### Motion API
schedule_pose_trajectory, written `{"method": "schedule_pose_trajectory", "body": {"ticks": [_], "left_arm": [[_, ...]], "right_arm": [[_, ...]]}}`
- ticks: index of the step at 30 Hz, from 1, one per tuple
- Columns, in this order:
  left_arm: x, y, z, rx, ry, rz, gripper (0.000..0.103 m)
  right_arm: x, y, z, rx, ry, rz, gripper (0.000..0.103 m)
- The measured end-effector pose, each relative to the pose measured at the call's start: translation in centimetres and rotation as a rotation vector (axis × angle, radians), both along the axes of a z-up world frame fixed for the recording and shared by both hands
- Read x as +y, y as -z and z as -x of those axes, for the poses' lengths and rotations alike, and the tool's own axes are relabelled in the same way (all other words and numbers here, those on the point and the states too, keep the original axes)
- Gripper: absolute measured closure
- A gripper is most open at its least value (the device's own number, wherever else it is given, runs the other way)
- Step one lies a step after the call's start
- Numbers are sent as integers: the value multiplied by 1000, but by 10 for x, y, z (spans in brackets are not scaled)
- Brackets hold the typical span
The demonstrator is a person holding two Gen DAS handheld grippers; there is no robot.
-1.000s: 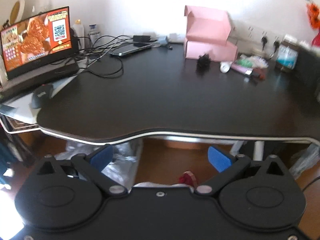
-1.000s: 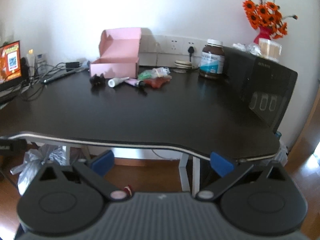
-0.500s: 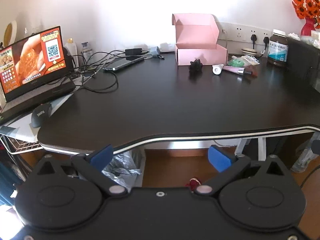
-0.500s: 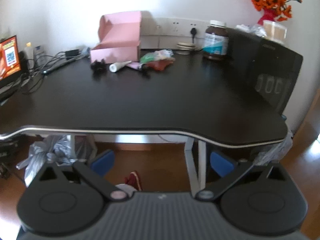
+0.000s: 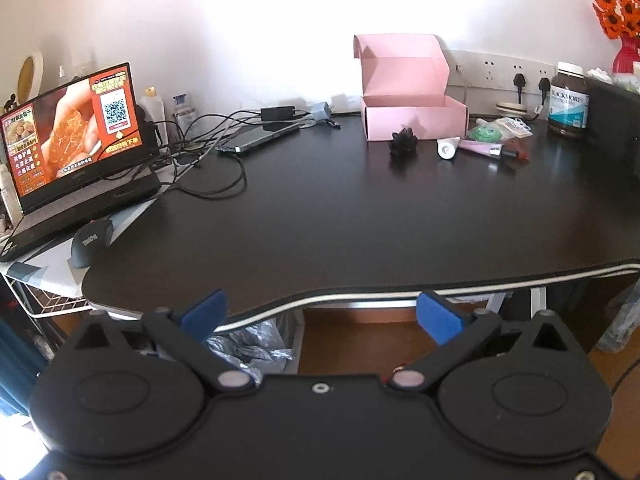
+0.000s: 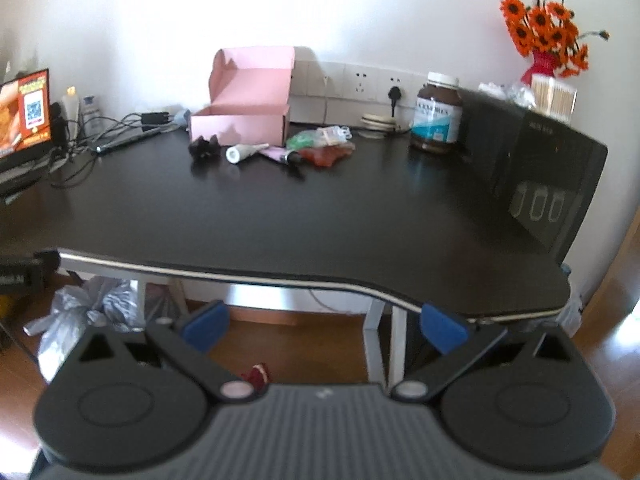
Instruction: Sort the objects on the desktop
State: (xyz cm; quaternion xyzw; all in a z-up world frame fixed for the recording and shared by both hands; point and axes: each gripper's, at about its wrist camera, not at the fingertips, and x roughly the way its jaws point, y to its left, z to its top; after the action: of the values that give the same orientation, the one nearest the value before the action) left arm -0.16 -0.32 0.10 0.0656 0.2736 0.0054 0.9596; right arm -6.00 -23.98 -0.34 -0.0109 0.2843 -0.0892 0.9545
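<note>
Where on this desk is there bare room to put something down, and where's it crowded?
The wide dark middle of the desk is bare, bordered by the cable tangle and laptop on the left and the front edge. The back is crowded: pink box, black clip, tubes, packets, brown jar.

Laptop (image 5: 76, 136) lit; mouse (image 5: 89, 242) beside; orange flowers (image 6: 548, 32).

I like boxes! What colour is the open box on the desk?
Pink. The open box shows best in the left wrist view.
</note>
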Motion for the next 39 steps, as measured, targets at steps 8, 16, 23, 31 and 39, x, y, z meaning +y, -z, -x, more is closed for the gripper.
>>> {"method": "schedule_pose_trajectory", "body": {"ticks": [8, 16, 23, 31, 39], "left_arm": [[-5, -5, -3, -37, 9, -19, 0], [-13, 2, -14, -30, 37, -23, 0], [-10, 1, -21, -24, 34, -22, 0], [-10, -1, -26, -18, 29, -28, 0], [-14, -9, -48, 34, 40, -17, 0]], "right_arm": [[-10, 6, -4, -3, 10, -38, 1], [-3, 3, -16, -19, -28, -55, 1], [-9, -2, -21, -31, -28, -93, 1], [-7, -8, -26, -36, -29, -46, 1], [-12, -13, -38, -42, -42, -57, 1]]}}
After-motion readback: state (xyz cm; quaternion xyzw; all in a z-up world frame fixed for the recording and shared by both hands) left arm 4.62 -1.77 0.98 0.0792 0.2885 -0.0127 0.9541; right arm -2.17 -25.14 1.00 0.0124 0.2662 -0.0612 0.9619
